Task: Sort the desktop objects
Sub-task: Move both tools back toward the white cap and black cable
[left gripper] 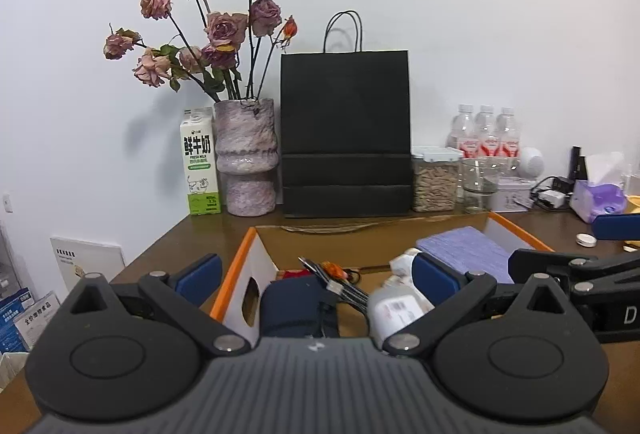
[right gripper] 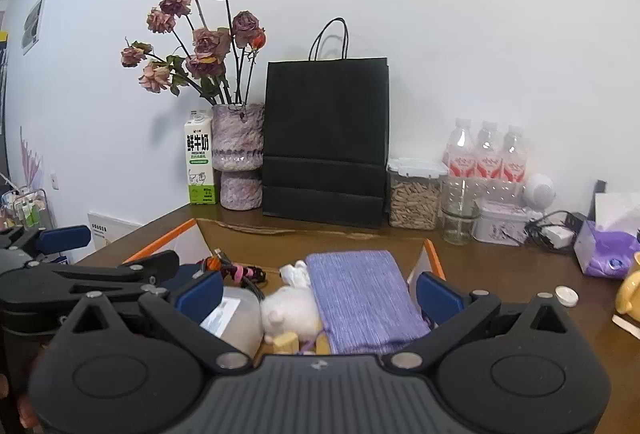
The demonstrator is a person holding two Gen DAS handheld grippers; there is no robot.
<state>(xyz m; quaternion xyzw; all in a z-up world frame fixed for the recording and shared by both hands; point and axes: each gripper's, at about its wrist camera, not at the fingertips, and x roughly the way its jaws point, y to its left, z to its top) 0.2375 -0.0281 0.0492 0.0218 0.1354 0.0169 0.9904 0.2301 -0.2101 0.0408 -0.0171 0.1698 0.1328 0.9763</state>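
Observation:
A cardboard box with orange edges (left gripper: 234, 270) (right gripper: 434, 258) sits on the brown desk. Inside lie a purple cloth (right gripper: 360, 294) (left gripper: 468, 250), a white plush toy (right gripper: 288, 310), a white bottle (left gripper: 396, 310) (right gripper: 236, 318), a bundle of cables (left gripper: 340, 278) (right gripper: 236, 270) and a dark navy item (left gripper: 296, 306). My left gripper (left gripper: 318, 280) hangs open over the box's left half, holding nothing. Over the right half my right gripper (right gripper: 320, 296) is open and holds nothing either. Each gripper shows at the edge of the other's view, the right gripper (left gripper: 580, 244) and the left gripper (right gripper: 108, 250).
Along the wall stand a milk carton (left gripper: 200, 162), a vase of dried roses (left gripper: 246, 158), a black paper bag (left gripper: 346, 134), a seed jar (left gripper: 434, 180), a glass jar (right gripper: 458, 218) and water bottles (left gripper: 486, 132). A tissue pack (right gripper: 608, 254), a yellow mug (right gripper: 630, 290) and a white cap (right gripper: 566, 296) lie right of the box.

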